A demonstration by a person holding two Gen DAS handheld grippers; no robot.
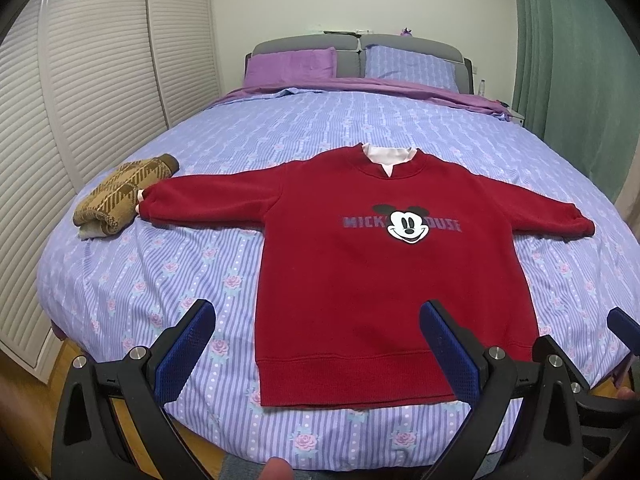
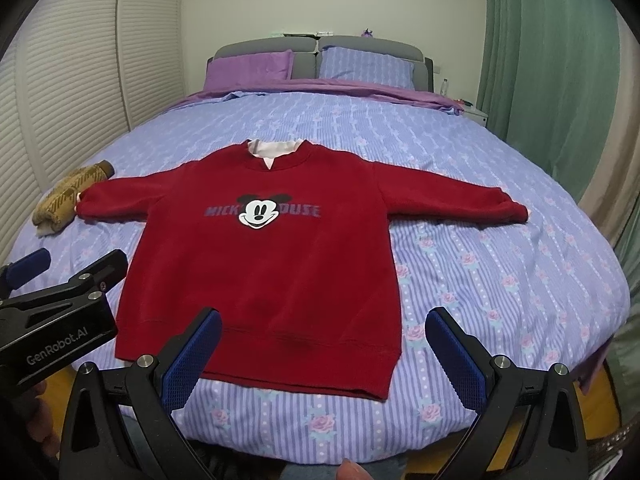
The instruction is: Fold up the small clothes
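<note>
The sweatshirt [image 1: 384, 272] lies flat on the bed [image 1: 280, 128] in front of you, front side up, hem nearest you, collar toward the headboard [image 1: 360, 46], both sleeves spread out sideways. At the end of your left-hand sleeve, a folded garment [image 1: 120, 196] touches the cuff. Two pillows [image 1: 292, 66] sit side by side against the headboard, behind the sweatshirt. Your left gripper [image 1: 316, 348] hangs over the hem's left corner; your right gripper [image 2: 324, 356] hangs over its right corner.

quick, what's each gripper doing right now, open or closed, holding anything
Left gripper: open, holding nothing, hovering at the near edge of the red sweater.
Right gripper: open, holding nothing, hovering over the sweater's hem.
</note>
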